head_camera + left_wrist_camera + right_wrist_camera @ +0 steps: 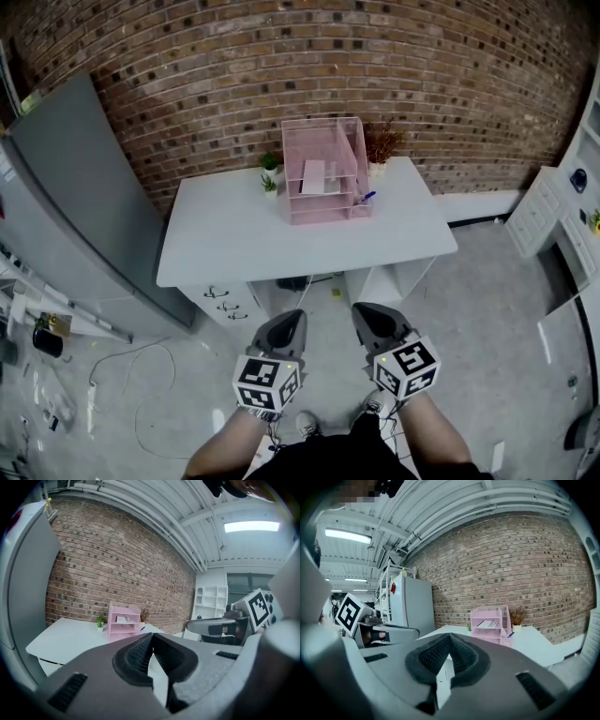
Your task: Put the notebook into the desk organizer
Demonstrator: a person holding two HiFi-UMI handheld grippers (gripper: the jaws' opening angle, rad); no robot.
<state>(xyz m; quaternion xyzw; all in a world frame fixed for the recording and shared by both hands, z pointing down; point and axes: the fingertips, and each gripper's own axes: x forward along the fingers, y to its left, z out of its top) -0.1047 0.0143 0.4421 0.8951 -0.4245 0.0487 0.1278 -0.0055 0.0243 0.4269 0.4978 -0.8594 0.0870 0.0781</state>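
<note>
A desk organizer [326, 141] stands at the back of a desk [234, 239], against a brick wall [281, 66], with a notebook [313, 176] lying in one tray. Two potted plants [269, 174] sit just left of it. A refrigerator [84, 206] stands left of the desk.

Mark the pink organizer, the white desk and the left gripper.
pink organizer [323, 208], head view, front of bottom tray.
white desk [234, 239], head view, bare top.
left gripper [296, 319], head view, shut jaw tips.

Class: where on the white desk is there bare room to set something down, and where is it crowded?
Bare: the desk in front of the pink organizer, and its left end beyond the small plants. Crowded: the back edge, by organizer, plants and dried plant.
</note>
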